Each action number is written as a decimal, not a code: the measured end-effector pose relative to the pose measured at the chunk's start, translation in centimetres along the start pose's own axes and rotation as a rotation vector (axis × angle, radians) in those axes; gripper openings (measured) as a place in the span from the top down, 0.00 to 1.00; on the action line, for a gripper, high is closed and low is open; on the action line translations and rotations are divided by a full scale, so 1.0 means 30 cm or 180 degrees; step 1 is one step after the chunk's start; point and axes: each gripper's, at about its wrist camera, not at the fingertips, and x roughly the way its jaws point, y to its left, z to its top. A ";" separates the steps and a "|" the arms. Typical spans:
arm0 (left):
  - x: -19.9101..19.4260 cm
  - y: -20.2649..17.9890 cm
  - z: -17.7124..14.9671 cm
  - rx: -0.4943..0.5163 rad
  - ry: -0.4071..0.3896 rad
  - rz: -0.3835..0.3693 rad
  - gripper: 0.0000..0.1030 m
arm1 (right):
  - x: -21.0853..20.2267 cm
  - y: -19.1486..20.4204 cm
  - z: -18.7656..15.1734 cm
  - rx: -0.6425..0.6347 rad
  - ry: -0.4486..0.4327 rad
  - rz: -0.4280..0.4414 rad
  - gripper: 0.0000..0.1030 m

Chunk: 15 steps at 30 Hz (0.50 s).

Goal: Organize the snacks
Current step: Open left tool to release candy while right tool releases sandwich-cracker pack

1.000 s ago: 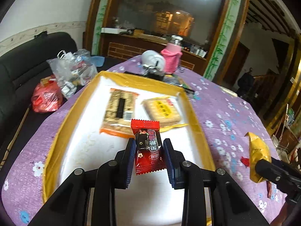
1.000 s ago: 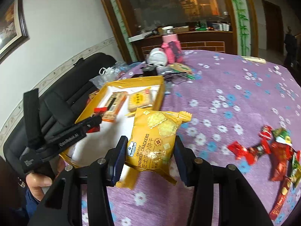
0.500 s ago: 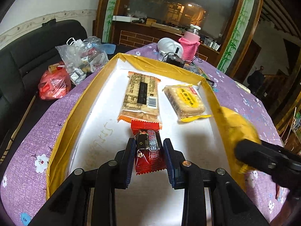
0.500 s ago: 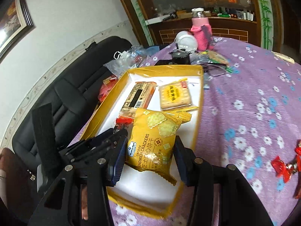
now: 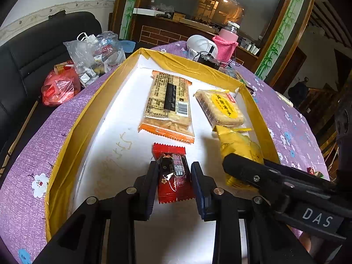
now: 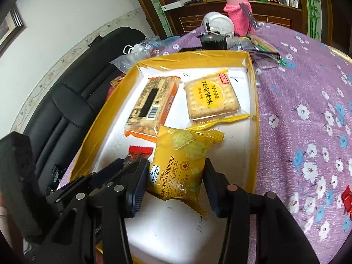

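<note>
l tool [image 5: 173, 176] grips red snack [image 5: 172, 173] — r tool [image 6: 175, 183] grips cracker pack [image 6: 179, 165]

The left gripper [image 5: 175, 183] points forward and slightly downward; both fingers [image 5: 149, 189] press against the sides of a held item, jaws narrowly spaced. The right gripper [image 6: 173, 186] sits immediately to the right of the left gripper, angled toward it; its jaws are set wider and clamp a held item between the pads [image 6: 137, 187]; its black body [image 5: 286, 189] crosses the lower right of the left wrist view.
</note>
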 end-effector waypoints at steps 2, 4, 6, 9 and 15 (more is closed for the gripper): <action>0.003 0.002 0.000 -0.0001 0.0014 -0.0017 0.69 | 0.006 0.003 0.002 -0.0025 -0.0017 -0.0038 0.54; 0.004 0.004 0.000 -0.0005 0.0021 -0.0026 0.69 | 0.013 0.007 0.004 -0.0037 -0.0011 -0.0045 0.54; 0.004 0.004 0.000 -0.0006 0.0010 -0.0022 0.69 | 0.015 0.008 0.005 -0.0036 -0.0020 -0.0049 0.54; 0.008 0.005 0.003 -0.0018 0.0011 -0.0042 0.69 | 0.016 0.007 0.005 -0.0029 -0.0018 -0.0036 0.53; -0.005 0.010 0.003 -0.0055 -0.0059 -0.0097 0.56 | -0.019 0.004 -0.002 -0.0022 -0.0057 0.0002 0.51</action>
